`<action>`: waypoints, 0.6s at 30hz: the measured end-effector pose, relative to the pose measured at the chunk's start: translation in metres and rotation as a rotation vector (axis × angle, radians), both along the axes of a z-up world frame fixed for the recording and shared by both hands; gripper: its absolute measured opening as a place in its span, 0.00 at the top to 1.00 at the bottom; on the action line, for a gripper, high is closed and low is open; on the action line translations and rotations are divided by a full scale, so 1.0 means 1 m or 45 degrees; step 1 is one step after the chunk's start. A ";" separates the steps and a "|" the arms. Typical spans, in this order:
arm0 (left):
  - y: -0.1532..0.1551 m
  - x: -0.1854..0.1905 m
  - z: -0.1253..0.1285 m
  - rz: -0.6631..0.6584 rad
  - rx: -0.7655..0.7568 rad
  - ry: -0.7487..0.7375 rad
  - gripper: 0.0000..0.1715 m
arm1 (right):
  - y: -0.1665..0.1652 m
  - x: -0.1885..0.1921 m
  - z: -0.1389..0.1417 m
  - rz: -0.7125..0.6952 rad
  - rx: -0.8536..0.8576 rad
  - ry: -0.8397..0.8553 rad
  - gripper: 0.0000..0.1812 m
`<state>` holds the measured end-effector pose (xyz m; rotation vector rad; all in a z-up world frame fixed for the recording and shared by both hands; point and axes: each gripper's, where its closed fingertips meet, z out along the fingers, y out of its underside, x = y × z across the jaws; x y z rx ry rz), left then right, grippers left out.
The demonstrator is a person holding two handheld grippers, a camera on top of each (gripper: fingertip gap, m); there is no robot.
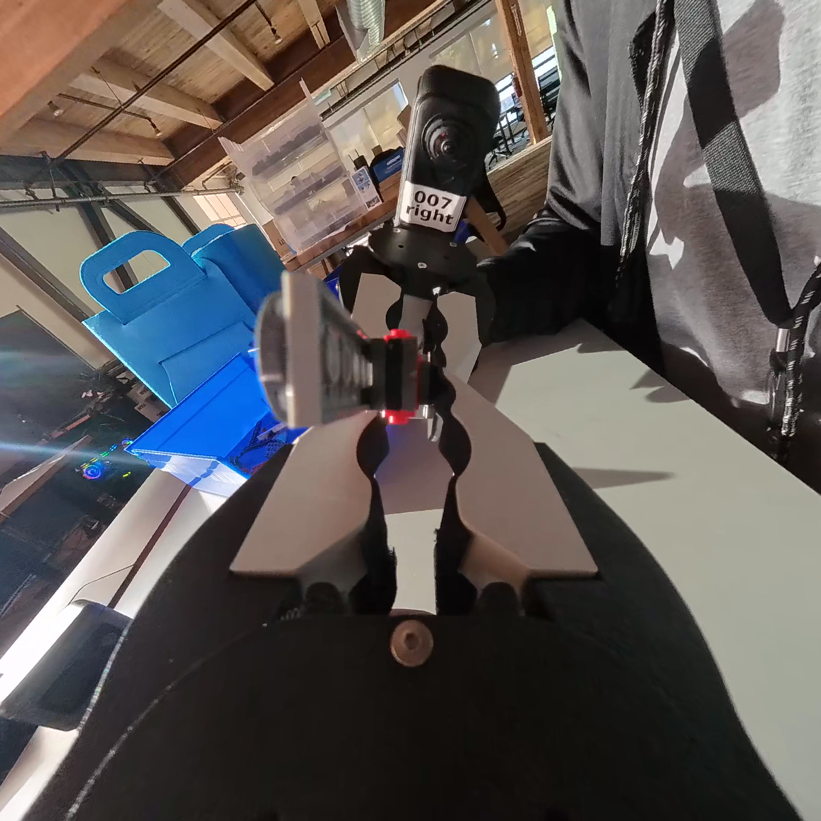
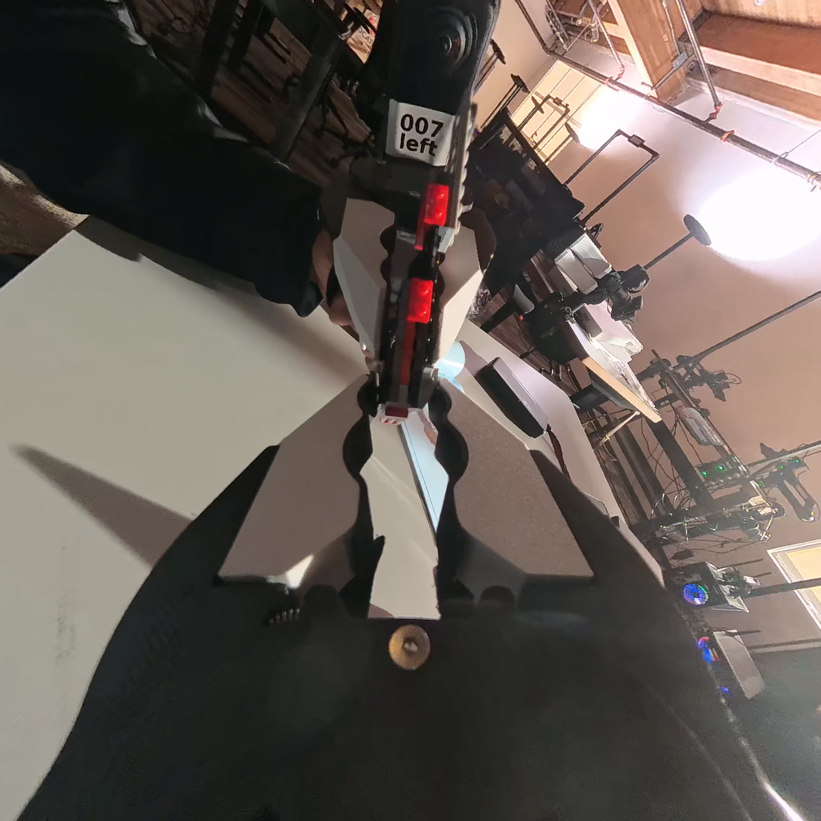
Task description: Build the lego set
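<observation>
Timber ceiling beams and cluttered workbenches are seen behind a pale desk (image 1: 622,466). A blue bin (image 1: 200,422) is set at 9 o'clock in the left wrist view, presumably for loose parts. The lego assembly (image 1: 355,377), grey, black and red, is held above the desk between both tools. The left tool (image 1: 411,413) and the right tool (image 2: 402,400) are each clenched on it from opposite ends, probably for support during pressing.

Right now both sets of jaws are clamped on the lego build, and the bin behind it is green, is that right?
Not quite. The bin is blue, not green, as the left wrist view shows. Both sets of jaws are indeed clamped on the lego build.
</observation>
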<state>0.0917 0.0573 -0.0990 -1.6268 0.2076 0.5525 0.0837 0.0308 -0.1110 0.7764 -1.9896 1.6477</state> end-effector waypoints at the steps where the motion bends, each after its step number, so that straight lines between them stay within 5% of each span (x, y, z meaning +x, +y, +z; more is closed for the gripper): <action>1: 0.000 -0.001 -0.001 0.005 -0.001 0.000 0.90 | 0.000 -0.001 -0.001 -0.004 0.004 -0.005 0.87; 18: -0.004 -0.015 -0.015 0.108 -0.117 -0.014 0.90 | -0.005 -0.019 -0.014 -0.148 0.083 0.055 0.80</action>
